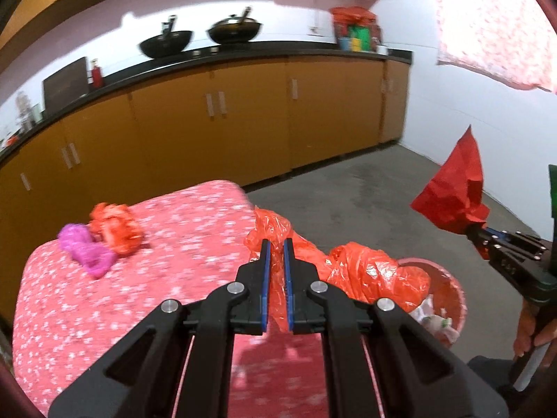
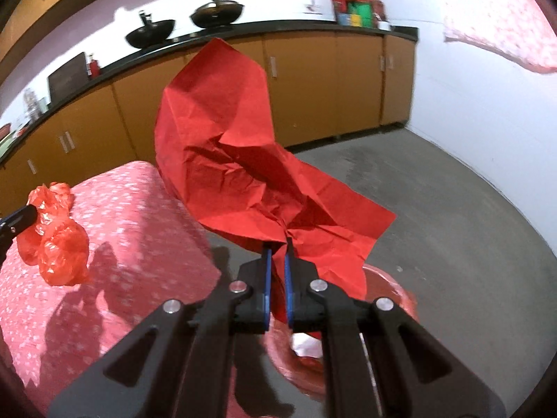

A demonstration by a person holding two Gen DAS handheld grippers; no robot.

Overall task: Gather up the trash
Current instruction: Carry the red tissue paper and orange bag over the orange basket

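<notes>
My left gripper (image 1: pixel 277 244) is shut on a crumpled orange plastic bag (image 1: pixel 369 273), which hangs past the table's right edge above a red bin (image 1: pixel 452 299). My right gripper (image 2: pixel 277 244) is shut on a large creased sheet of red paper (image 2: pixel 236 146), held in the air over the same red bin (image 2: pixel 400 296). In the left wrist view the right gripper (image 1: pixel 478 233) shows at the far right with the red paper (image 1: pixel 456 188) fanning up from it. The orange bag (image 2: pixel 55 240) and the left gripper's tip (image 2: pixel 21 219) show at the left of the right wrist view.
A table with a pink flowered cloth (image 1: pixel 139 296) carries a purple wad (image 1: pixel 85 249) and another orange plastic wad (image 1: pixel 116 228). White scraps lie in the bin (image 1: pixel 435 320). Orange cabinets (image 1: pixel 243 118) with a black counter and two woks (image 1: pixel 233 29) stand behind. Grey floor (image 1: pixel 383 188) lies to the right.
</notes>
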